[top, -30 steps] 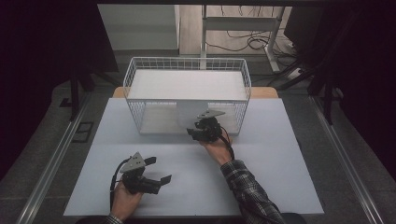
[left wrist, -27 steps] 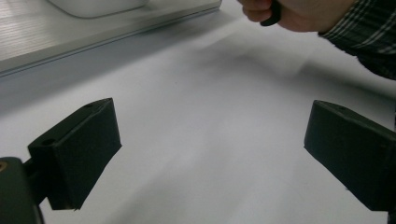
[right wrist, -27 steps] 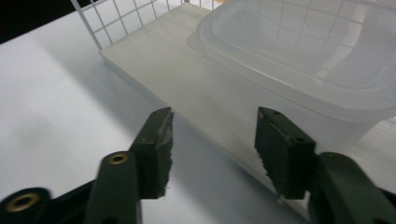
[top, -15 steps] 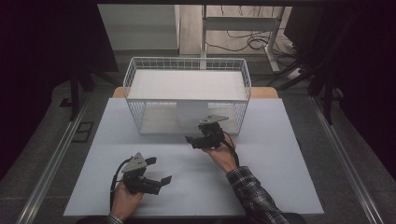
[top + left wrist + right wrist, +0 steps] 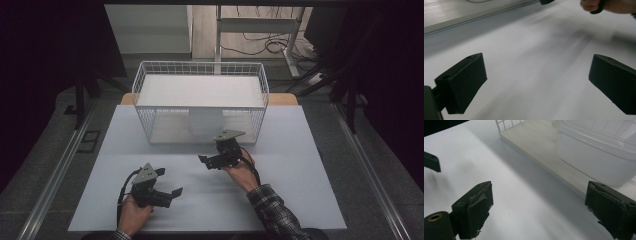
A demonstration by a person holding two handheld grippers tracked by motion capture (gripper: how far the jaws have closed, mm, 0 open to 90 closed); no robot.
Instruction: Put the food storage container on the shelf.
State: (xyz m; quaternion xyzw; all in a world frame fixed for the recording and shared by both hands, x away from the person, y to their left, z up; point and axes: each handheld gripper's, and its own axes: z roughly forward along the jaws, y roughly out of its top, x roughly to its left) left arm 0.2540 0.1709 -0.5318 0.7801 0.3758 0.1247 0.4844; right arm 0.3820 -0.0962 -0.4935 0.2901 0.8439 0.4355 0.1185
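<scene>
Inside the wire basket (image 5: 260, 95), the translucent container (image 5: 206, 122) stands upright.

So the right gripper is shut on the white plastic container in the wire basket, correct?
No. The right gripper is open with nothing between its fingers; the white plastic container sits apart in the wire basket. The right gripper view shows it.

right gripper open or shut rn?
Open. The right gripper has just been opening; its jaws stand wide apart, nothing between them, the plastic container beyond.
</scene>
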